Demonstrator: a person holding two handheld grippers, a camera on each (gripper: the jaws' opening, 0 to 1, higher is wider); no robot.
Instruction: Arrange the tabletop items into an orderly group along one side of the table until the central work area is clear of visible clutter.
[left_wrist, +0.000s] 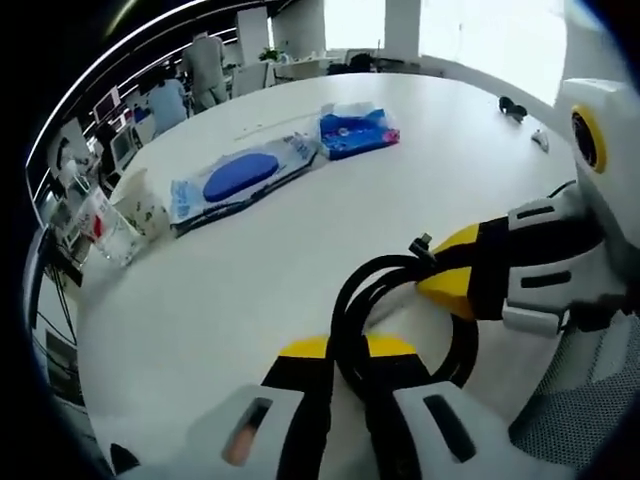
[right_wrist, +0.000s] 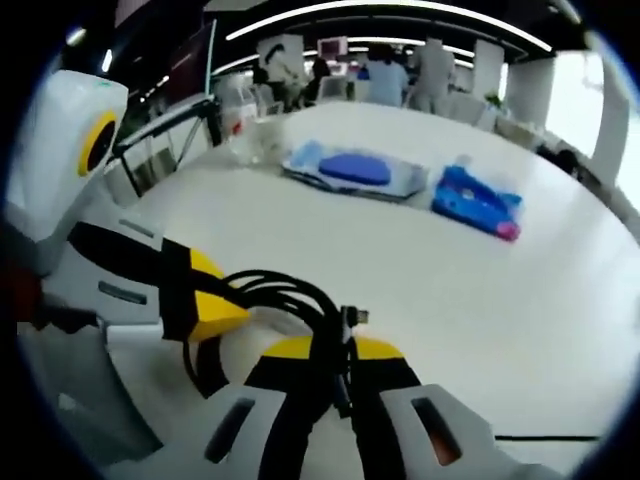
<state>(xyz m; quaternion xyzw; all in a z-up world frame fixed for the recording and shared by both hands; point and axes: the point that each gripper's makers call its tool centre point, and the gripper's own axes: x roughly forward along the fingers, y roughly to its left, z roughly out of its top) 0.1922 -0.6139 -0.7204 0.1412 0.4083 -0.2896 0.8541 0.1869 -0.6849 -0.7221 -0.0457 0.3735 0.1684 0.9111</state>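
Both grippers, left (left_wrist: 345, 352) and right (right_wrist: 330, 352), clamped on one coiled black cable (left_wrist: 375, 290) (plug end sticking up) over white table (left_wrist: 300, 240).

Black cable (left_wrist: 372, 290), yellow-tipped fingers (left_wrist: 300, 350), blue pkgs (left_wrist: 357, 131), white table (left_wrist: 300, 230).

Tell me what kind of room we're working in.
Likely an open-plan office or lab: a large white round table, people at desks with monitors behind it, and ceiling strip lights.
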